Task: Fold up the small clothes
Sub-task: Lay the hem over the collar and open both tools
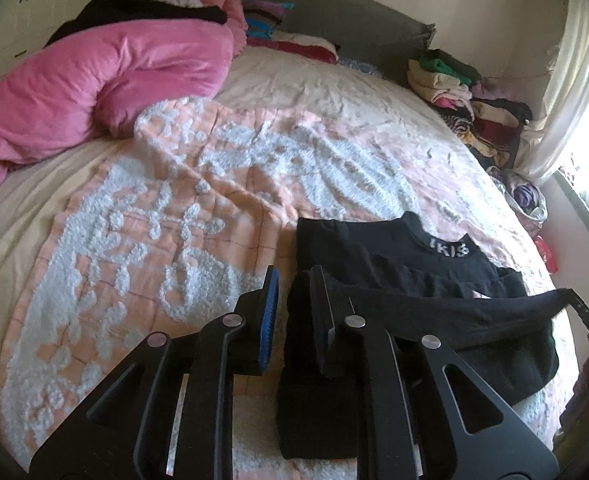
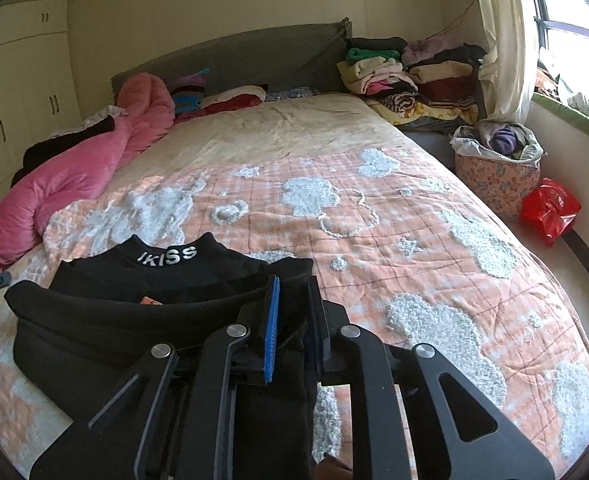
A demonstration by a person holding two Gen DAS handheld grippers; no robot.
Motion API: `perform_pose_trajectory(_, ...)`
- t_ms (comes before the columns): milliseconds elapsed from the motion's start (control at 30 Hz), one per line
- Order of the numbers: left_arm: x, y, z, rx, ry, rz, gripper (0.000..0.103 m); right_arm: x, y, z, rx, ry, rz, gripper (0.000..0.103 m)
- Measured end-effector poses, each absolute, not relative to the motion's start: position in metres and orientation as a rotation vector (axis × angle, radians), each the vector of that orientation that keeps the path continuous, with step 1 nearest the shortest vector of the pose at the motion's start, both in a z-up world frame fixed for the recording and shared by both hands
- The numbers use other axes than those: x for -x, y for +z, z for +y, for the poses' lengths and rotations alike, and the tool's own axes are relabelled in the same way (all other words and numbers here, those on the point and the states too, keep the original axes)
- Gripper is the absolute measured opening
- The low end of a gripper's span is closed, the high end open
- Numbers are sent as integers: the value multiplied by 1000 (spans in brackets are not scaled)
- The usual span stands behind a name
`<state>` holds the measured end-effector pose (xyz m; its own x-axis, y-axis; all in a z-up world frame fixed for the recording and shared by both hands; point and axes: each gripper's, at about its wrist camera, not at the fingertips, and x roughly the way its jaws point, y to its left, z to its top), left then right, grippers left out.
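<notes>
Pinching a black top's (image 2: 142, 320) hem, the right gripper (image 2: 290, 320) hides the fabric edge between its fingers; the left gripper (image 1: 292, 312) hangs spread beside the garment's other end on the quilt (image 2: 374, 240). Beyond, a floral basket (image 2: 494, 184) holds bundled clothes, partly obscured by a plastic liner.

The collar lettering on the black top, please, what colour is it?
White lettering, clearest in the right wrist view.
</notes>
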<state>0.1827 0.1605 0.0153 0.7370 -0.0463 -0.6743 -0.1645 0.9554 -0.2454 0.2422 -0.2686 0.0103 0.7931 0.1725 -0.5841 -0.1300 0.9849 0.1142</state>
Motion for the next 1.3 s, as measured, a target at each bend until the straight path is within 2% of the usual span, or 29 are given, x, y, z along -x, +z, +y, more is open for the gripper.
perform_pose_trajectory(200, -168, 28, 133, 237, 5, 713, 31, -229, 14, -274, -77, 161, 613, 25)
perform_pose_trajectory(267, -165, 26, 123, 223, -27, 725, 34, -221, 16, -275, -71, 169, 604, 26)
perform_pose_trajectory(733, -165, -33, 74, 67, -50, 893, 34, -196, -14, -236, 46, 314, 720, 23)
perform_pose_trajectory(1000, -177, -34, 79, 75, -20, 885, 37, -217, -44, -210, 105, 300, 807, 23)
perform_pose_trajectory(1300, -210, -37, 80, 70, 29, 889, 37, -250, -49, -202, 93, 273, 836, 23)
